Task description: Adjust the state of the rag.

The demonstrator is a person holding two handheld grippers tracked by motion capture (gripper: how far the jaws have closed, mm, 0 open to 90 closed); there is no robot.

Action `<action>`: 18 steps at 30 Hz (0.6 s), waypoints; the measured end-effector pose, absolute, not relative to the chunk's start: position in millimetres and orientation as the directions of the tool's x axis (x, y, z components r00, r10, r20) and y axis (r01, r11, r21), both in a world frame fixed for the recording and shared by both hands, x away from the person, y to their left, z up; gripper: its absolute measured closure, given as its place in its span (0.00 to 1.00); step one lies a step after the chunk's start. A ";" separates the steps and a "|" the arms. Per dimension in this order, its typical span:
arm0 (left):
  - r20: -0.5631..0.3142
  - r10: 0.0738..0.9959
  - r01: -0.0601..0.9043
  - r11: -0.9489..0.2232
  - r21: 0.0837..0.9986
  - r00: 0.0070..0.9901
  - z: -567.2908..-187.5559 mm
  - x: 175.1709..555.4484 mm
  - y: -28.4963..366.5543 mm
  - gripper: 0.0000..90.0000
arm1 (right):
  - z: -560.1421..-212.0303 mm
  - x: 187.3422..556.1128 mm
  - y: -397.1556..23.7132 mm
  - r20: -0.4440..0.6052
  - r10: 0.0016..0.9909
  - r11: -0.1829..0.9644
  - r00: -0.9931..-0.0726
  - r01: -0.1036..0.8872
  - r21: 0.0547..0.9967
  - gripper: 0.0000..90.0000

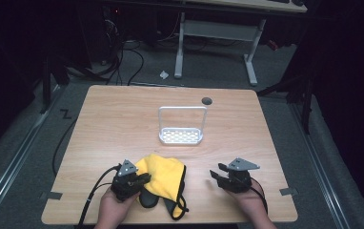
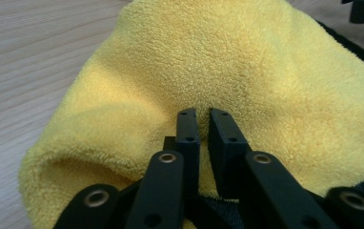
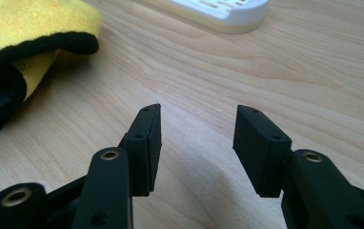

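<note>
White slotted rack (image 1: 181, 135) with tall wire handle, standing mid-table. Wooden table (image 1: 113, 124); dark round grommet (image 1: 207, 100) near far edge.

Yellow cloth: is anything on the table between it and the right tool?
Nothing visible. In the high view, bare wood lies between the yellow cloth and the right tool, whose jaws stand open over the table. The white rack sits farther back, off that line. The left tool is already at the cloth.

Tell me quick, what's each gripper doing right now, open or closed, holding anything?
Left gripper: jaws nearly closed, pinching a fold of the yellow cloth.
Right gripper: open, holding nothing, above the bare table.
</note>
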State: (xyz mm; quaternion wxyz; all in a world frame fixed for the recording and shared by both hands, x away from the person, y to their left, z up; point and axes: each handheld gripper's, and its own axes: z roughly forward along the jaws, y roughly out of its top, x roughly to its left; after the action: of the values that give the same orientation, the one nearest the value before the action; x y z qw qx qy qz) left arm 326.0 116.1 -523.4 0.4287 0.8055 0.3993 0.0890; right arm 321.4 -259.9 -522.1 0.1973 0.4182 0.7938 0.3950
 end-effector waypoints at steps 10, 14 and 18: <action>-0.165 0.635 0.462 -0.336 0.821 0.755 -497.4 297.4 98.3 0.63 | -524.3 321.7 -253.7 -0.001 0.809 0.365 -0.588 0.500 0.785 0.58; -0.127 0.542 0.394 -0.411 0.822 0.831 -500.6 281.1 63.8 0.53 | -525.6 322.8 -251.2 -0.002 0.808 0.370 -0.589 0.506 0.779 0.58; -0.055 0.541 0.363 -0.484 0.796 0.839 -511.5 278.2 47.1 0.49 | -526.3 322.2 -250.2 -0.005 0.805 0.377 -0.593 0.504 0.777 0.58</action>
State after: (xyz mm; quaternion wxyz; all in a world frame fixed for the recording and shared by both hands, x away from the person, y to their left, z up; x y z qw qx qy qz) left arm 278.2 47.1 -511.5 0.4340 0.8552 0.2644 0.1023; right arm 322.2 -250.2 -526.3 0.1964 0.4062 0.8061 0.3830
